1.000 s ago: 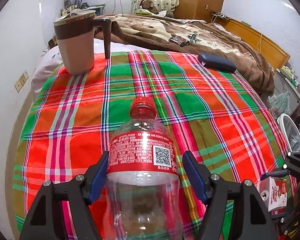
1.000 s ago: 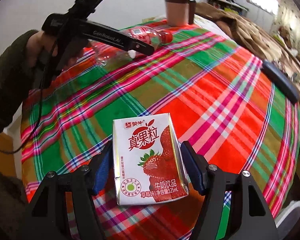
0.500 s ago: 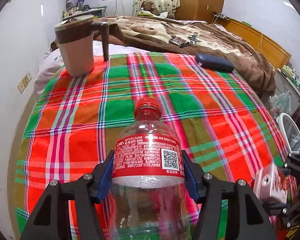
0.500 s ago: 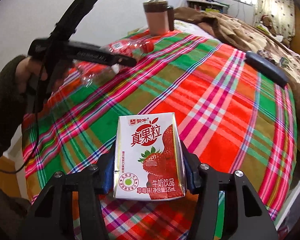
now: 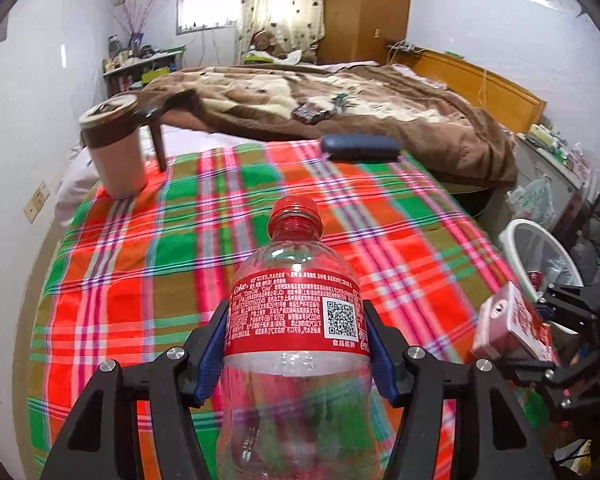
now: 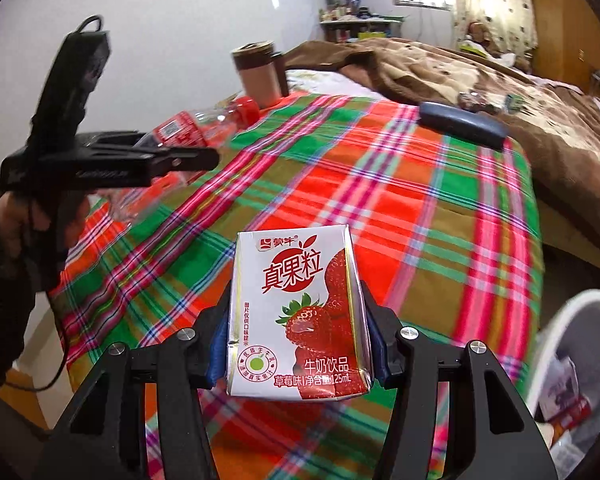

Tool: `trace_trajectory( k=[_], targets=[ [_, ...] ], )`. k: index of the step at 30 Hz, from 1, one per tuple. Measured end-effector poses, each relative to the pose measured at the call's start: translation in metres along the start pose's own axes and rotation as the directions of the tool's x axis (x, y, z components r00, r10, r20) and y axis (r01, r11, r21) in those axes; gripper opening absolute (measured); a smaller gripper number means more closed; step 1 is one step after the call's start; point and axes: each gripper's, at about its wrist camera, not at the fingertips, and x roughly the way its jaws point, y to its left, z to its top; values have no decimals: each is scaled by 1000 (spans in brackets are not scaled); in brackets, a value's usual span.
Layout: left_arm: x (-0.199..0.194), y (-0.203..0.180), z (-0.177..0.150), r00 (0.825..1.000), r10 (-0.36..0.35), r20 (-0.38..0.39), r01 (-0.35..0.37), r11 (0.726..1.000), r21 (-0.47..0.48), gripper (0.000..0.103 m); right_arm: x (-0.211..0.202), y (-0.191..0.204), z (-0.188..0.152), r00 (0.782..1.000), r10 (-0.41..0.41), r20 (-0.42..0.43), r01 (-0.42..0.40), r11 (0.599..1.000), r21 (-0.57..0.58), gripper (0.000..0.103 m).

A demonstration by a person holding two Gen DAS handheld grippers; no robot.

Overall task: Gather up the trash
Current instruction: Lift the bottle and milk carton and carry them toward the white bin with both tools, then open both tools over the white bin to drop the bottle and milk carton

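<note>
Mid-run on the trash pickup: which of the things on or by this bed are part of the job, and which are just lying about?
Part of the job:
- plastic bottle, clamped in the left gripper
- milk carton, clamped in the right gripper
- white bin beside the bed, probably the drop point

Lying about:
- lidded mug
- dark blue case
- brown blanket

**Both grippers gripping, pitched downward**

The left gripper (image 5: 296,344) is pointing forward and down, its blue-padded fingers (image 5: 212,350) pressing on both sides of the bottle (image 5: 296,320). Seen from the right wrist view, a hand (image 6: 18,216) in a dark sleeve is gripping its handle, with a cable hanging below. The right gripper (image 6: 296,344) is angling down likewise, its fingers (image 6: 220,340) clamping the flanks of the milk carton (image 6: 300,320). Both pairs of fingers have just been closing.
</note>
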Motion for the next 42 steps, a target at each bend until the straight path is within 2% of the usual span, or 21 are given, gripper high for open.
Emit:
trace_trajectory(
  k=[11,20,28,33,42],
  targets=[
    [-25,-65,-1,996,-60,60,57,997,57,61,-43,-30,-19,992,-96,78,89,992,92,56],
    [-33,-126,-2,989,-129,73,122,987,104,61,-83,-61,-41,975,-182,130,155,968,196,56],
    [-25,-188,1,975,-210,69,199,970,137,61,-114,-91,-64,952,-271,144,222,932,286,56],
    [-19,-222,1,970,-236,60,223,960,169,61,-127,-108,-74,933,-330,143,270,904,332,56],
    [4,-273,4,958,-287,5,281,939,198,61,-133,-141,-88,904,-420,84,350,837,422,56]
  ],
)
